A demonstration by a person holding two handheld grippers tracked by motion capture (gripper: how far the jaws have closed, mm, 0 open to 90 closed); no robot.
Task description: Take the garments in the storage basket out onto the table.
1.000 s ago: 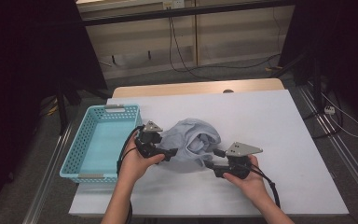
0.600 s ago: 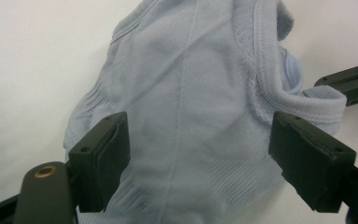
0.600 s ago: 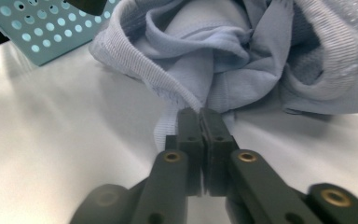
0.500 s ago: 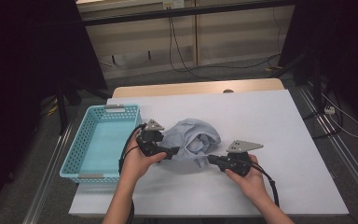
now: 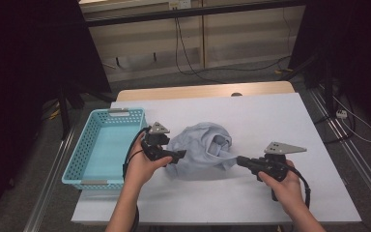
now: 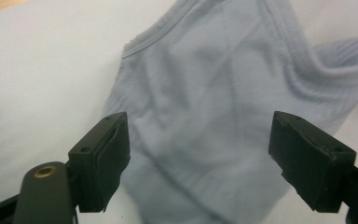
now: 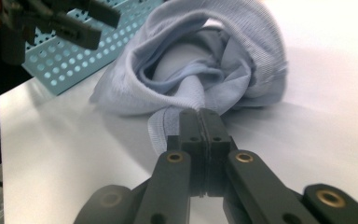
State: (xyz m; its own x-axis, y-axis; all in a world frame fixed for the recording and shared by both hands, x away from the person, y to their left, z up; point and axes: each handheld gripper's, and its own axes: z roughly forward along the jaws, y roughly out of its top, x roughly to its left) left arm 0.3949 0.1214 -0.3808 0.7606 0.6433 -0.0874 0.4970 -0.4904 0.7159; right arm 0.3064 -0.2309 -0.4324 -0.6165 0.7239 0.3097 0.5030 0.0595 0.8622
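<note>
Pale blue ribbed tank top (image 5: 203,150) lies crumpled mid-table beside the basket (image 5: 101,145). Right gripper (image 7: 199,122) is clamped on its strap; left gripper (image 6: 198,158) hovers, jaws spread apart.

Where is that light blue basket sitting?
In the high view, the basket sits at the white table's left edge, just left of the crumpled garment.

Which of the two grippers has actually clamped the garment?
The right gripper: jaws shut on the light blue garment's edge. The left gripper stands open over it.
</note>
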